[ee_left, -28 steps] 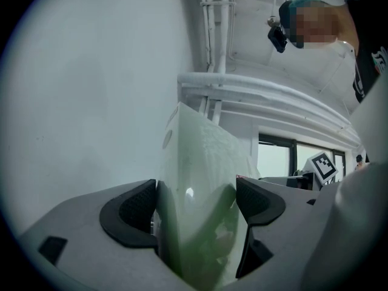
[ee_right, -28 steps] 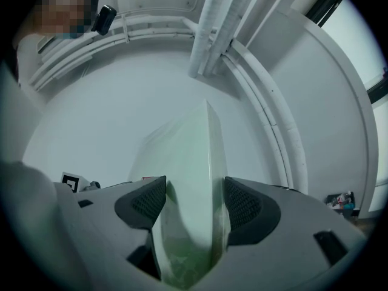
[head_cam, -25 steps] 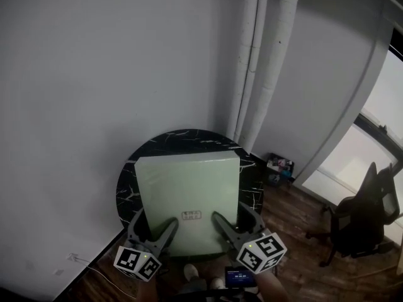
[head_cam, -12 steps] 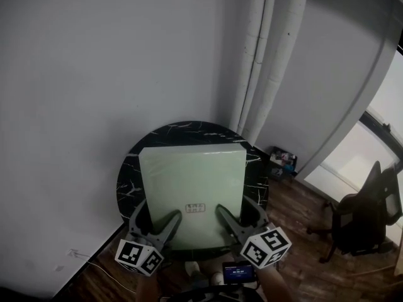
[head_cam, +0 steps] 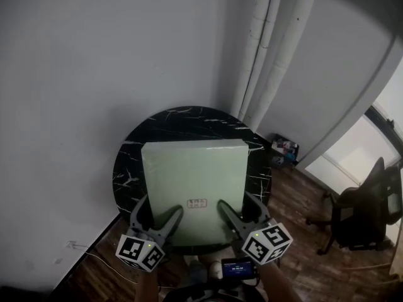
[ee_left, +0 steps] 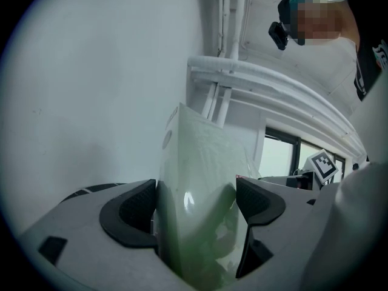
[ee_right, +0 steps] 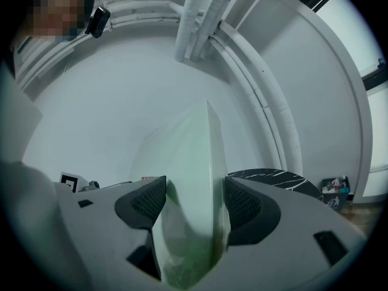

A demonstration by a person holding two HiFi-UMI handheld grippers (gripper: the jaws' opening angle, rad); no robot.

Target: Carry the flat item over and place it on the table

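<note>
White walls met in a corner behind the round black marble table with white veins [head_cam: 189, 119], and that table was the mark for everything. Over the last second the pale green flat rectangular panel [head_cam: 194, 175] had slid further in over the table. It now covered the table's middle, with dark marble showing past its far edge and on both sides, and sat squarer than a moment before. The left gripper [head_cam: 160, 209] was clamped on the panel's near edge toward the table's left side. The right gripper [head_cam: 234, 205] was clamped on the same edge toward the table's right, its pads pressed on both faces. So the carry looked all but over. Whether the panel already touched the marble could not be told from above. My read: what remained was the lowering and the release, and the near edge, close to the table's front rim, needed watching so the panel would not tip off.
</note>
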